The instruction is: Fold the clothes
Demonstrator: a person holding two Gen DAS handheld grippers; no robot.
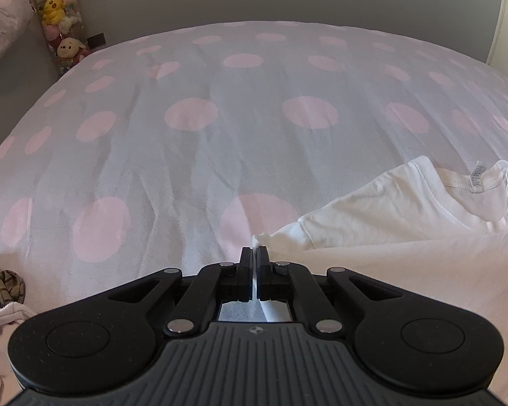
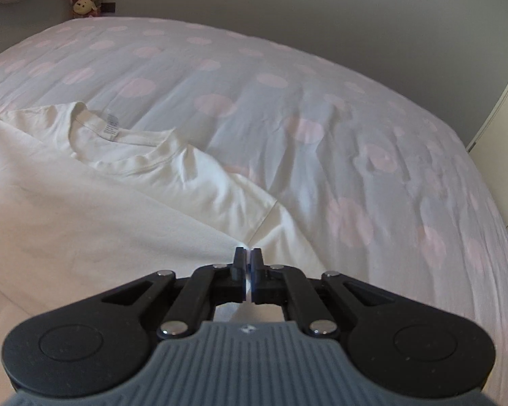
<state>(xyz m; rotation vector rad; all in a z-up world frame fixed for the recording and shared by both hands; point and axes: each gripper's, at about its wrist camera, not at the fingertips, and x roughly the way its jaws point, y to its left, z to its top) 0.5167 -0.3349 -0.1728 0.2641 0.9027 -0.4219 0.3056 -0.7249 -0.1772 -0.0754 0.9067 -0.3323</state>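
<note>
Garment: a white T-shirt (image 2: pixel 125 176) lies spread on the spotted bedspread (image 1: pixel 193 115), neckline and label (image 2: pixel 111 128) toward the far side of the bed.
Left gripper (image 1: pixel 255 253): pressed together, pinching a tuft of the shirt's sleeve end; white cloth shows in the slit between the jaws.
Right gripper (image 2: pixel 246 253): also pressed together, nipping the shirt near the shoulder seam on the other side, cloth visible between the jaws.
Where the shirt lies from each: from the left gripper the body stretches off to its right; from the right gripper it stretches off to its left. The shirt hangs between the two.
Long axis: collar to hem appears to run from the far side toward the person; the hem is out of view.
Nearer hand: neither, as far as I can judge; each holds its own side.
Coming move, my guess: carrying both pinched sides together, across that long axis.
Bystanders: plush toys (image 1: pixel 59 17) in the far corner, well apart.
</note>
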